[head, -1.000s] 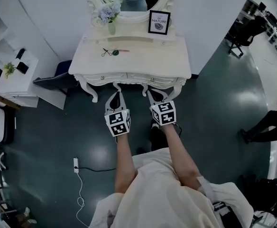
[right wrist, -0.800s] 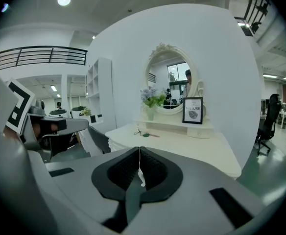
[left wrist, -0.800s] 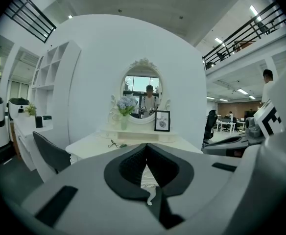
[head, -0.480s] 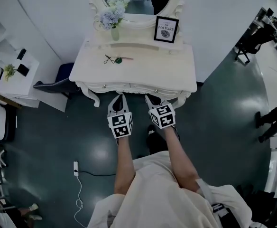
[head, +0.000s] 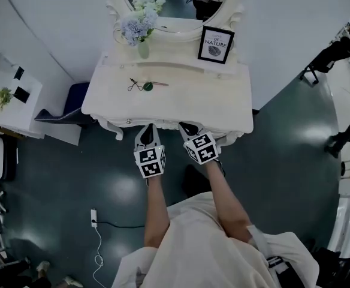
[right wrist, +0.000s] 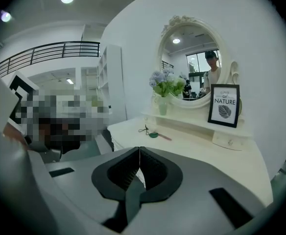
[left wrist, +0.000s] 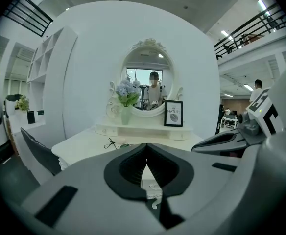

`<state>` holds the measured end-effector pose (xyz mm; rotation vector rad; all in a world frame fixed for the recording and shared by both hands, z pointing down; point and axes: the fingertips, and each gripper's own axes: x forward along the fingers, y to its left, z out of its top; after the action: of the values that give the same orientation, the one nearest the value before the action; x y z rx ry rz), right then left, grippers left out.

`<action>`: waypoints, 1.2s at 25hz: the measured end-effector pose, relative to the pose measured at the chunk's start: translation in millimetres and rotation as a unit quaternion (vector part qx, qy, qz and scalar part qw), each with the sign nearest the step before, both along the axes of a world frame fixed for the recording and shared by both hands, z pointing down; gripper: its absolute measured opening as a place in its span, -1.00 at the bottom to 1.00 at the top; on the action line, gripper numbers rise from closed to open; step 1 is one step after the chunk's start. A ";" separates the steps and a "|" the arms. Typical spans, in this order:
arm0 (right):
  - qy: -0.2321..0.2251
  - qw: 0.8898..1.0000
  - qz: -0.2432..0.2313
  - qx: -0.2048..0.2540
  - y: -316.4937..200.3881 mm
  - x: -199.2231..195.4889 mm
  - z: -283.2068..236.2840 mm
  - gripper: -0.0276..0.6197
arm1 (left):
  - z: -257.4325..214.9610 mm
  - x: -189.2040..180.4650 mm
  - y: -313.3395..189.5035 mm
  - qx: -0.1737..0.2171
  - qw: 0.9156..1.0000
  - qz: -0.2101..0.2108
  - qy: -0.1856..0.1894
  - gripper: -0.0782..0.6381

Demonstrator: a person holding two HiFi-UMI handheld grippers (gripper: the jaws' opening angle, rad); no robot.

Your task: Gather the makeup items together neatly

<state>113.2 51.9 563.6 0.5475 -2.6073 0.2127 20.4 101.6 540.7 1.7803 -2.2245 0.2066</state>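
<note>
smooth cream paint over the carved bench (head: pixel 181 104), satin rather than glossy. dark floor (head: pixel 283 155) polished hard, with soft pools of reflected light. clear reflecting glass in the mirror (head: pixel 175 8). matt black edging and white paper on the framed print (head: pixel 216 44). pale, translucent-looking vase (head: pixel 143 48). thin dark metal wire for the eyelash curler (head: pixel 134 86). matt grey plastic on the left gripper (left wrist: pixel 146 155) and right gripper (right wrist: pixel 139 156), with black ribbed lining inside the jaws. soft pale cloth on the shirt (head: pixel 205 245).

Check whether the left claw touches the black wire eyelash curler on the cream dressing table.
Apart. Head view shows bare cream table between the left claw and the black eyelash curler.
</note>
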 end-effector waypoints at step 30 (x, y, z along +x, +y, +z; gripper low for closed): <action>0.019 0.996 -0.034 -0.083 -187.5 -80.9 30.6 -0.79 | 27.8 -85.3 -184.3 -0.038 0.995 -0.069 0.056 -0.74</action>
<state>32.2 -135.7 594.2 0.3991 -2.5380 0.3883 -64.9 -82.7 568.5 1.5541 -2.2189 0.1566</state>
